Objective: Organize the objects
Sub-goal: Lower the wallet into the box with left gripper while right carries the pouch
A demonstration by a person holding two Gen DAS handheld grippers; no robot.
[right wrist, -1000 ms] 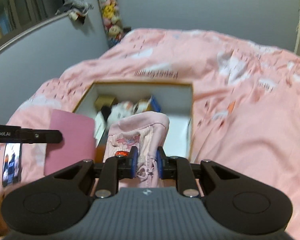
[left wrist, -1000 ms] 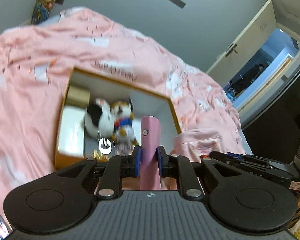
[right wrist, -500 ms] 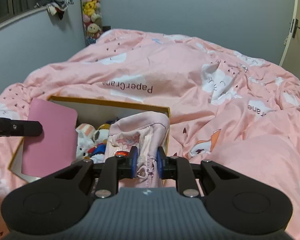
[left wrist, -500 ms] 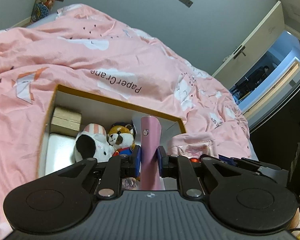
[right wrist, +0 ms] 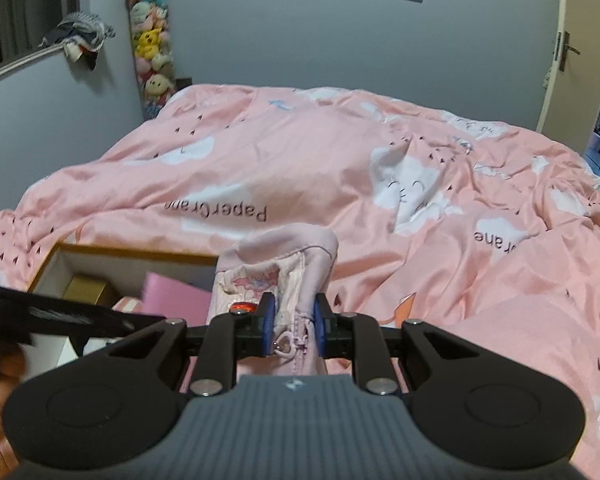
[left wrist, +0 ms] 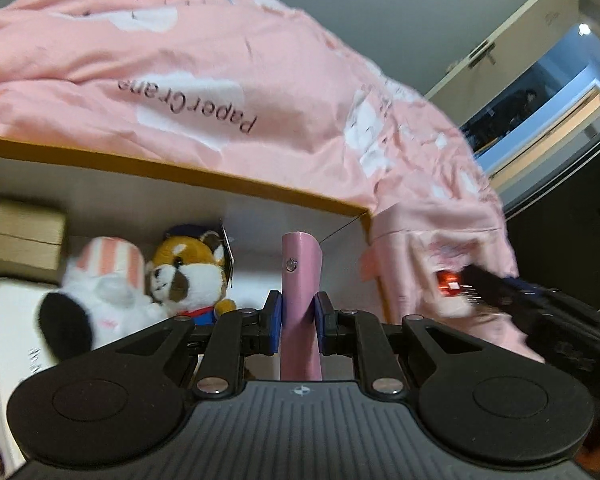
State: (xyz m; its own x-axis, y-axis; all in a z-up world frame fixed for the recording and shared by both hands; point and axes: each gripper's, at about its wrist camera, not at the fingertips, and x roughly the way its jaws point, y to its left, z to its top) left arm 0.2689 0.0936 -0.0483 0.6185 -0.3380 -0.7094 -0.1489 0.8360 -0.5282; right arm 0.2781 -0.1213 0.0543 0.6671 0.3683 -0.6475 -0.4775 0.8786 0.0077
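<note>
My left gripper (left wrist: 297,322) is shut on a flat pink case with a snap button (left wrist: 300,280), held edge-on inside an open cardboard box (left wrist: 204,178) with a white interior. The box holds a black-and-white plush (left wrist: 96,300), a red panda plush (left wrist: 192,276) and a small tan box (left wrist: 26,240). My right gripper (right wrist: 294,330) is shut on a soft pink zip pouch (right wrist: 284,268), held just past the box's right end. The pouch also shows in the left wrist view (left wrist: 432,256). The pink case (right wrist: 176,300) and the box (right wrist: 112,254) show in the right wrist view.
The box sits on a bed with a pink "PaperCrane" duvet (right wrist: 380,184). A grey wall lies behind, with hanging plush toys (right wrist: 150,48) at the left corner. A door (right wrist: 572,52) stands at the right. A white flat item (left wrist: 12,336) lies at the box's left.
Both grippers have come lower and nearer to the box. The pink case is now down inside it. The pouch has moved lower, beside the box's right end.
</note>
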